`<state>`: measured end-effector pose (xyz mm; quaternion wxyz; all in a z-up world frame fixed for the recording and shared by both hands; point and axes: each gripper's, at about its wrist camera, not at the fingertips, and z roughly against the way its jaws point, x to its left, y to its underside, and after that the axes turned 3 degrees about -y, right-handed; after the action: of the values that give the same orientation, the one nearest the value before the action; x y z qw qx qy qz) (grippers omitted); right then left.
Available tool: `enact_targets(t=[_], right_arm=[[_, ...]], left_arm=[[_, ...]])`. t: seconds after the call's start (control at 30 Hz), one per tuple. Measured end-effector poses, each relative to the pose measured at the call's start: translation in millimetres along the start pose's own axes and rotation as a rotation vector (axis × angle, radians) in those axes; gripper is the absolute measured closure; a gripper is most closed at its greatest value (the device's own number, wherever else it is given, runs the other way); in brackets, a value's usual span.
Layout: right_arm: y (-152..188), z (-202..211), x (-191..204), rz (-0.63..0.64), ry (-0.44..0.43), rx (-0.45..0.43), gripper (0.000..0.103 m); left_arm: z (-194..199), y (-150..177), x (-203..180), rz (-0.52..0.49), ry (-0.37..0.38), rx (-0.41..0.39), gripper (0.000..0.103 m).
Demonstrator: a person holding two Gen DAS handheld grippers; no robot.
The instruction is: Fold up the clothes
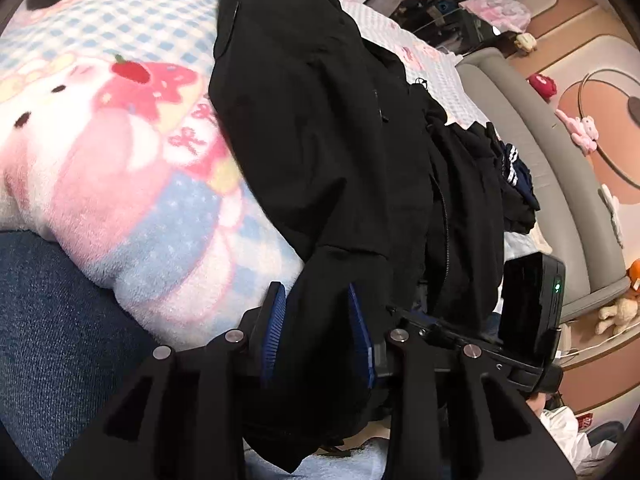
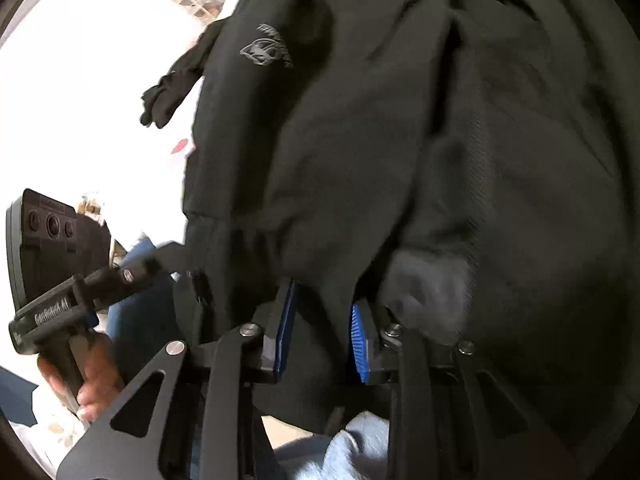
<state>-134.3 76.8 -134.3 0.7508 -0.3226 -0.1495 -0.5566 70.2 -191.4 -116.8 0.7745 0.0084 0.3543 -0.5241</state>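
Black jacket (image 1: 320,128) lies lengthwise across the bed, over a pink-and-blue cartoon blanket (image 1: 120,168); all positions below are given relative to the jacket. Left gripper (image 1: 318,308) sits at the jacket's near end: its blue-padded fingers (image 1: 274,328) stand on either side of a bunched fold of the black fabric, pinching it between them. Right gripper (image 2: 322,320) grips the same garment at another part of its near edge, with dark cloth filling the gap between its blue pads (image 2: 359,344), so it too is pinching fabric. Seen from the right wrist, the jacket fills most of the view; a grey embroidered logo (image 2: 266,50) shows on its upper part, and a loose sleeve (image 2: 172,84) trails off its far left side onto an overexposed white area. A hand (image 2: 94,380) holding the left tool's handle is visible to the left of the jacket. To the jacket's right, a heap of other dark clothes (image 1: 508,184) lies against a grey padded bed edge (image 1: 560,184).
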Motion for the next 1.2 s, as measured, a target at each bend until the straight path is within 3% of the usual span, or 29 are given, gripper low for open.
enact_targets(t=[0.07,0.13,0.17,0.2,0.27,0.43,0.53,0.63,0.77,0.83,0.9,1.07,1.2], right_arm=[[3.9,2.5,-3.6,-0.034,-0.055,-0.007,0.057],[5.6,2.4,6.0,0.013,-0.053,-0.013,0.074],[6.2,4.6,11.7,0.051,-0.016,-0.026,0.096],[6.6,8.0,17.4,0.094,0.038,-0.043,0.101],[5.9,28.7,23.9,0.112,0.073,-0.108,0.102],[12.0,122.0,31.4,0.142,0.153,-0.363,0.103],[16.4,153.3,9.1,0.082,0.174,-0.419,0.103],[25.8,157.3,-22.4,0.051,0.27,-0.411,0.103],[35.1,89.4,-73.6,-0.057,0.36,-0.209,0.103],[39.2,81.5,-86.5,-0.076,0.352,-0.184,0.103],[38.6,95.1,-81.9,-0.069,0.328,-0.204,0.103],[33.0,142.8,-58.6,-0.038,0.213,-0.296,0.096],[25.1,151.1,-28.3,0.04,0.177,-0.315,0.081]], left_arm=[[1.9,1.1,3.0,0.006,0.004,0.001,0.068],[2.4,0.8,2.6,0.002,0.001,-0.001,0.068],[2.3,0.5,1.3,-0.002,-0.002,-0.002,0.068],[2.9,0.7,0.5,-0.006,-0.002,-0.004,0.067],[4.4,1.1,1.4,-0.004,0.0,-0.005,0.066],[4.7,1.0,-0.9,-0.019,-0.001,0.0,0.062],[1.4,1.5,-4.8,-0.036,-0.005,0.015,0.062],[1.5,-1.3,-5.2,-0.032,0.009,0.014,0.062],[0.6,-15.0,-0.2,-0.01,0.036,0.009,0.062],[-0.8,-24.5,2.9,0.0,0.042,0.004,0.06],[-2.8,-38.0,8.6,0.022,0.034,-0.011,0.055],[-11.7,-57.7,17.0,0.045,0.021,-0.015,0.054],[-8.4,-67.0,21.3,0.049,0.031,-0.03,0.054]])
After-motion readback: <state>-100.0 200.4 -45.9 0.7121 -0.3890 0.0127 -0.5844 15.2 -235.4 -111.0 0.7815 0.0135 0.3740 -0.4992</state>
